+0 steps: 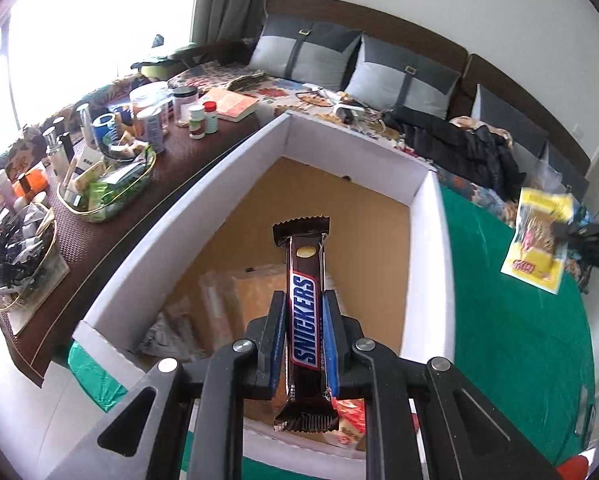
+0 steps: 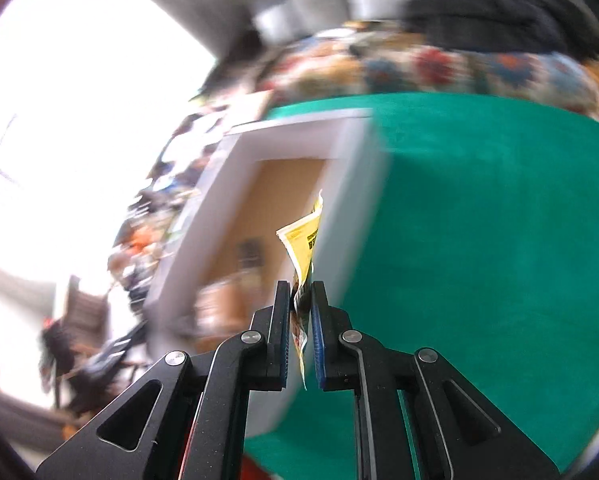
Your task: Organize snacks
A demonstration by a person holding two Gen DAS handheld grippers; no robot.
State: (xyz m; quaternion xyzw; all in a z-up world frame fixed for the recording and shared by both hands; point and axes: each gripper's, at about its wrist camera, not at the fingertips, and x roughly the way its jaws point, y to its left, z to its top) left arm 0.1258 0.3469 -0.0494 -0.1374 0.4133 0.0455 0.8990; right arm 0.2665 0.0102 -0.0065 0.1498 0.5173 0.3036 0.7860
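Two snacks are held: the left tool (image 1: 304, 334) pinches a stiff, slick Snickers bar (image 1: 305, 320) mid-length above the white box (image 1: 147, 256); the right tool (image 2: 300, 312) nips a light, floppy yellow packet (image 2: 304, 248) by its edge beside it.

box (image 1: 430, 240) on the tablecloth (image 1: 511, 340), cluttered side table (image 1: 99, 240) left (sofa (image 1: 379, 80) behind)

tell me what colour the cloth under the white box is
Green; the cloth shows best in the right wrist view, beside the white box.
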